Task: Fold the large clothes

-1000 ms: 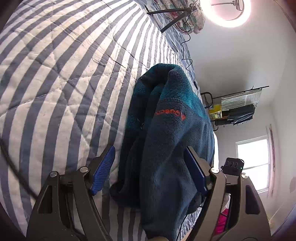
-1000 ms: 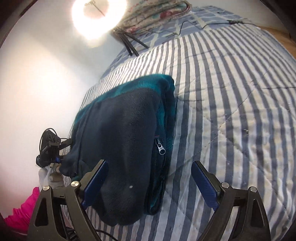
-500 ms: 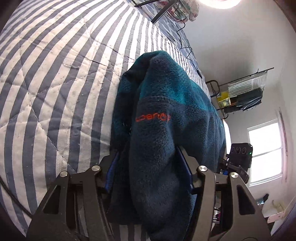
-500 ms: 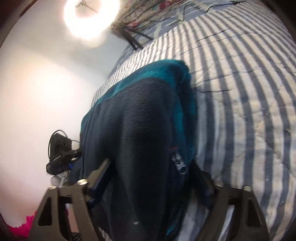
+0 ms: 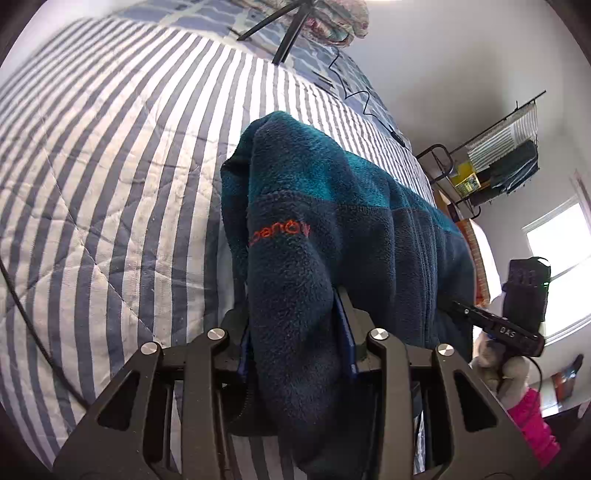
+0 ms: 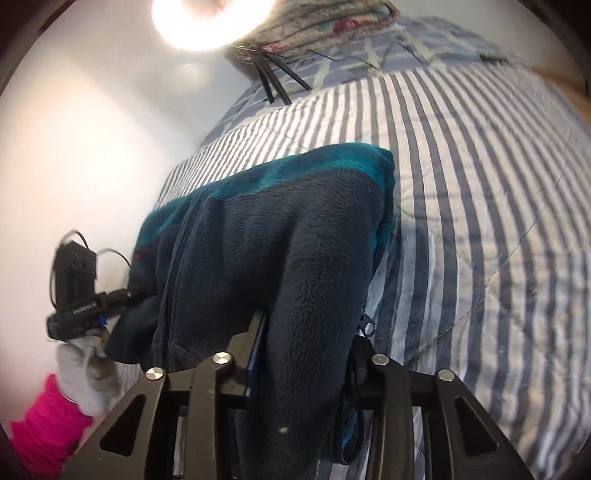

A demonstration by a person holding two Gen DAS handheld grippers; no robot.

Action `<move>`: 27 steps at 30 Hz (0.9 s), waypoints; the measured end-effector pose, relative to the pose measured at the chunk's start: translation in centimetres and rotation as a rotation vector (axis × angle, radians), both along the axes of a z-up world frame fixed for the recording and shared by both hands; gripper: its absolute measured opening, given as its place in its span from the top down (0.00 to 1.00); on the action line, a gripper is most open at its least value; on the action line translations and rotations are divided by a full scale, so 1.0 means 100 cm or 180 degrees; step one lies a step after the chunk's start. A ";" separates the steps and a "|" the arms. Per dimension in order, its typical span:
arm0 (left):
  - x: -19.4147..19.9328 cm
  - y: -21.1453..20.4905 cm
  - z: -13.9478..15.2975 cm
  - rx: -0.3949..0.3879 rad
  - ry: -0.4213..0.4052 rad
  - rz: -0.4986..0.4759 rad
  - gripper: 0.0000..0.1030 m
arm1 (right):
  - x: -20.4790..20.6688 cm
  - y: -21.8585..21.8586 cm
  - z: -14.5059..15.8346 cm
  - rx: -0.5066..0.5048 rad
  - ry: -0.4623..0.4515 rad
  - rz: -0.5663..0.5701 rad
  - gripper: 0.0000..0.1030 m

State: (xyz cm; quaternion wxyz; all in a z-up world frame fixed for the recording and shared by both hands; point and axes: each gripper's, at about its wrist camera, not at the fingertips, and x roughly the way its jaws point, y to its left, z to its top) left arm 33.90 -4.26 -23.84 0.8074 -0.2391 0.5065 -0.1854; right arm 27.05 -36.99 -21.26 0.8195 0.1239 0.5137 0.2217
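From my left wrist camera, the striped quilt fills everything from 7 to 12 o'clock, spread over the bed, with a dark cable crossing its edge at 9 o'clock. My left tool sits at 6 o'clock; its jaws have just been closing and now pinch a thick fold of the fleece jacket, the blue pads pressed into the pile on both sides. The jacket, navy with a teal band and an orange logo, rises from the tool toward 12 o'clock and drapes off toward 3 o'clock, where my right tool grips its other end, held by a gloved hand with a pink sleeve. A tripod stands at 12 o'clock, a wire rack at 2 o'clock, a window at 3 o'clock. From my right wrist camera, the left tool's body and its gloved hand show at 8 o'clock against a white wall. My right tool at 6 o'clock has also just been closing and is clamped on a bunched fold of the jacket, a zipper pull hanging just beside its right finger. A ring light glares at 12 o'clock, and the quilt runs from 1 to 5 o'clock.
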 end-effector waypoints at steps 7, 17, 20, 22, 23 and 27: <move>-0.008 -0.024 0.021 0.0098 -0.0123 -0.0064 0.68 | -0.017 0.018 0.031 -0.0351 -0.0218 0.0109 0.72; -0.011 -0.068 0.054 0.0127 -0.0373 -0.0229 0.69 | -0.049 0.017 0.086 -0.0877 -0.0648 0.0164 0.73; -0.006 -0.083 0.066 0.0146 -0.0440 -0.0300 0.69 | -0.051 0.013 0.096 -0.0983 -0.0738 0.0160 0.73; -0.003 -0.090 0.071 0.0153 -0.0464 -0.0331 0.69 | -0.053 0.009 0.103 -0.1056 -0.0796 0.0155 0.73; -0.001 -0.096 0.073 0.0164 -0.0480 -0.0352 0.69 | -0.054 0.007 0.107 -0.1092 -0.0827 0.0155 0.73; 0.008 -0.113 0.080 0.0194 -0.0535 -0.0449 0.69 | -0.054 -0.003 0.118 -0.1196 -0.0926 0.0154 0.73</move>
